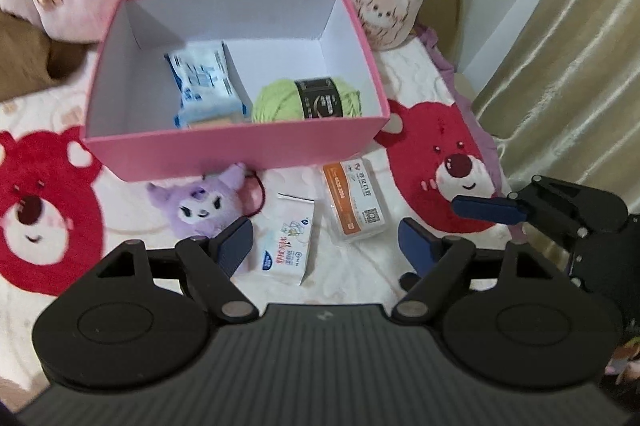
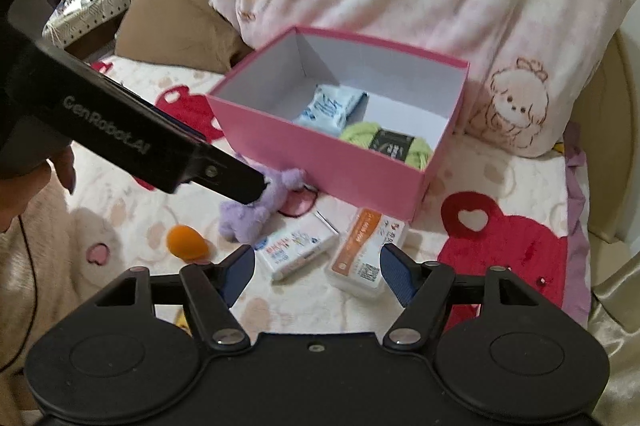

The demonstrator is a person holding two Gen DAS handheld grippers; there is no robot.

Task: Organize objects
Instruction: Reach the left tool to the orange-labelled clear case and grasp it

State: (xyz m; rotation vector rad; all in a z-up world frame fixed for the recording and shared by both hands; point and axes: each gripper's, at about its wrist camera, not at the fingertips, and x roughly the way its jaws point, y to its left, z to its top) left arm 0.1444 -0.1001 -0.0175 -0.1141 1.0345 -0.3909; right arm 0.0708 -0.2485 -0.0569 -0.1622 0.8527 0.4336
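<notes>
Two hand-held grippers, left and right, are hovering open and empty before the pink box; tissue pack and card case are lying just in front, needing pickup.

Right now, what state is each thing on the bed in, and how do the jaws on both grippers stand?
Pink box: open, no lid, upright.
Blue packet: inside box.
Green yarn: inside box.
Purple plush: on blanket, outside box.
Tissue pack: on blanket, outside box.
Orange-labelled case: on blanket, outside box.
Orange sponge: on blanket.
Left gripper: jaws open, empty.
Right gripper: jaws open, empty.
</notes>
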